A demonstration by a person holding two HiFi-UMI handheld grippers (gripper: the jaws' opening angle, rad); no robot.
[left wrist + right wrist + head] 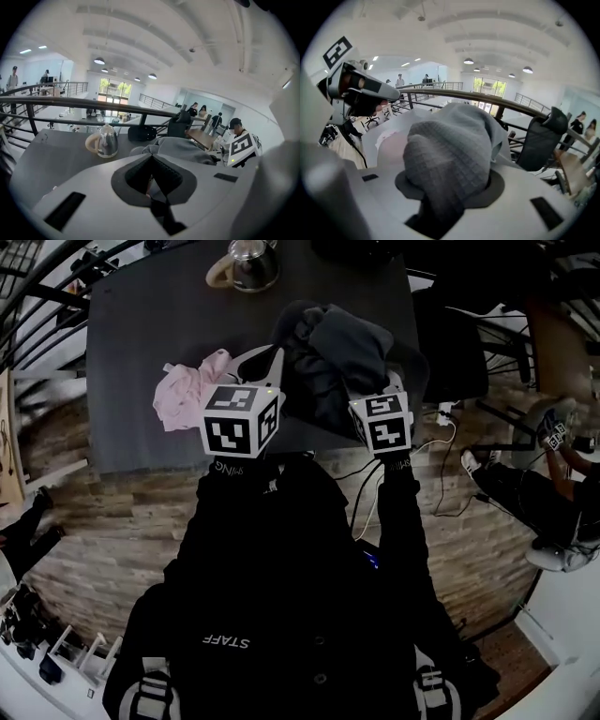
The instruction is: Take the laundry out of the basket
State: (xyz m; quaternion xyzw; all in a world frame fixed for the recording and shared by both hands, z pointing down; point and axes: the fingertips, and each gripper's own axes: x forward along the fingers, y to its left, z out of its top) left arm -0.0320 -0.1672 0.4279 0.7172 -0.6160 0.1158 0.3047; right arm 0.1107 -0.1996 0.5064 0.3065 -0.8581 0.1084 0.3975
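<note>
While working over the dark table (141,334) beside the railing (70,101), on the wood floor (112,512), note right gripper (389,390) clamped on the grey garment (450,140) over the tabletop, left gripper (151,159) closed, pink garment (192,390) and kettle (251,263) resting there.

Overhead head view; gripper views low across table (141,343)

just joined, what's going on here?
A person works two handheld grippers over a dark table. The right gripper is clamped on a bunched grey garment. The left gripper has its jaws together beside it; whether they pinch cloth is unclear. A pink garment already lies on the table, and a kettle stands at its far edge. No basket is in view.
</note>
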